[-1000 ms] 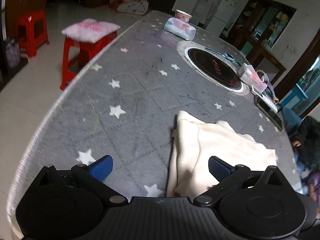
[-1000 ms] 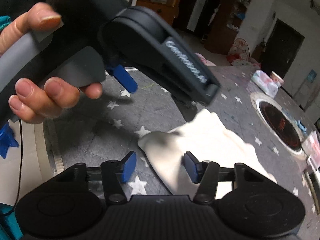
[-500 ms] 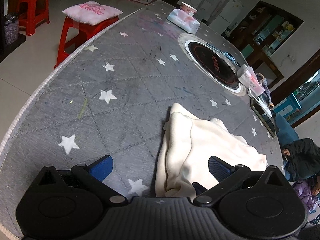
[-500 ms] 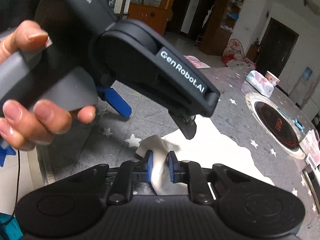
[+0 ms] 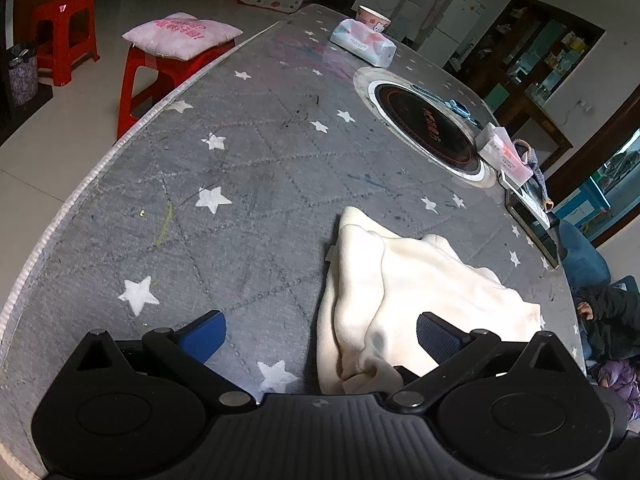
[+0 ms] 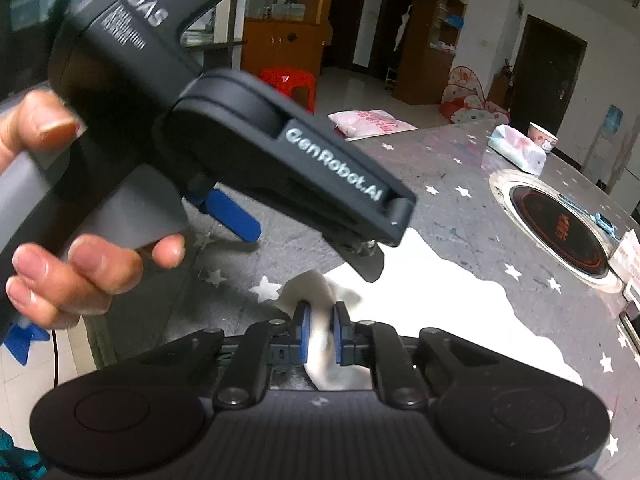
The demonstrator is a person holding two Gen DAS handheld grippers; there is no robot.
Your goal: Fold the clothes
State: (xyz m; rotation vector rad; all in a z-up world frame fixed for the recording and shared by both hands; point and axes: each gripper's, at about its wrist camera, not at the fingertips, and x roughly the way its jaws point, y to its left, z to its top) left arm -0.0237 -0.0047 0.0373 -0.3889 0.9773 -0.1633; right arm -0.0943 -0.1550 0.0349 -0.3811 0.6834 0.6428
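Observation:
A cream garment [image 5: 420,276] lies crumpled on the grey star-patterned table cover [image 5: 240,184], toward the near right. My left gripper [image 5: 320,336] is open just above the table, and the garment's near edge sits between its fingers, closer to the right finger [image 5: 438,336]. In the right wrist view my right gripper [image 6: 320,334] is shut on a bunched corner of the garment [image 6: 440,304], lifted slightly. The left gripper [image 6: 310,252] shows there too, held by a hand [image 6: 80,264], hovering above that same corner.
A round black hob [image 5: 428,128] is set into the table's far half. Around it are two tissue packs [image 5: 364,42], a paper cup [image 5: 374,18] and a tablet [image 5: 532,224] at the right edge. Red stools [image 5: 160,68], one with a pink cushion, stand left of the table.
My right gripper has gone from open to shut on the garment's near corner and raised it, bunching the cloth. The left gripper has stayed open and shifted slightly over the garment.

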